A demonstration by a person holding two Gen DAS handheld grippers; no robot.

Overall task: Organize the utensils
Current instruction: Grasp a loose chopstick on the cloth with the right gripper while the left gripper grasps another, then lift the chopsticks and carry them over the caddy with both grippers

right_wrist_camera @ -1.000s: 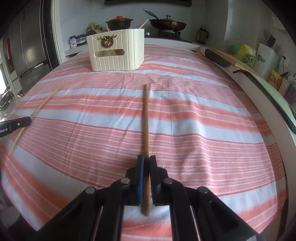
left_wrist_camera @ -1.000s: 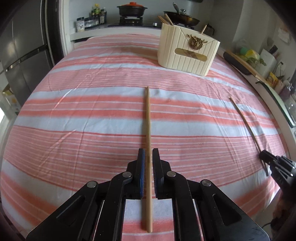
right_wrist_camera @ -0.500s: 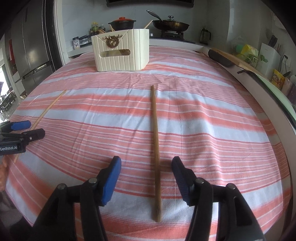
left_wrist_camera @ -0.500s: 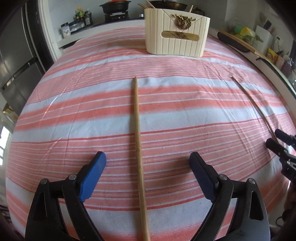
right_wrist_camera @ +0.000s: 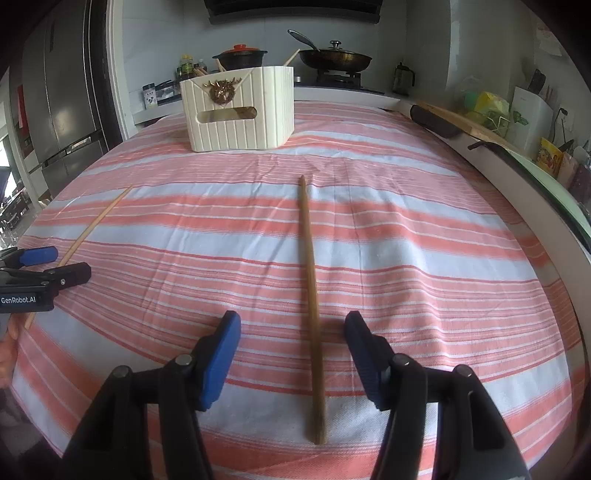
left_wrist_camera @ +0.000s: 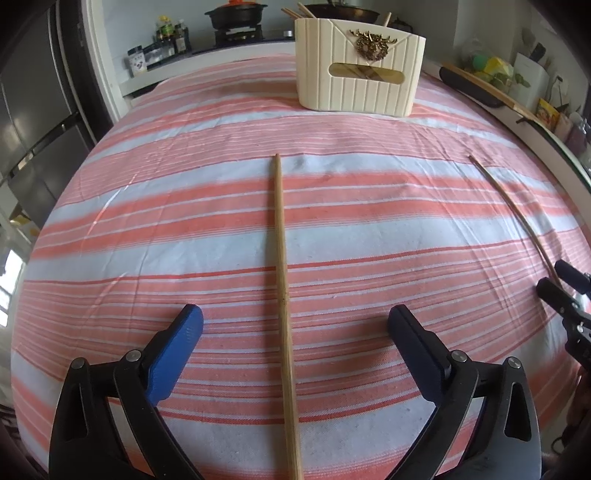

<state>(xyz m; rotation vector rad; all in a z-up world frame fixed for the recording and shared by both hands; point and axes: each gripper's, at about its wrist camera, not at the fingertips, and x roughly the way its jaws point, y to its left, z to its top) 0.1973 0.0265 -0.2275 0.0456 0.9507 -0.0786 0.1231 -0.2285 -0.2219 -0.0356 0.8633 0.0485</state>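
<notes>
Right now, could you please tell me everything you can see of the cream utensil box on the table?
The cream utensil box stands upright at the far end of the striped tablecloth. It looks like ribbed plastic, with vertical grooves, a slot handle cut into its front and a gold stag-head ornament above that slot. Wooden sticks, likely chopsticks, poke out of its open top. Neither claw touches it.
</notes>
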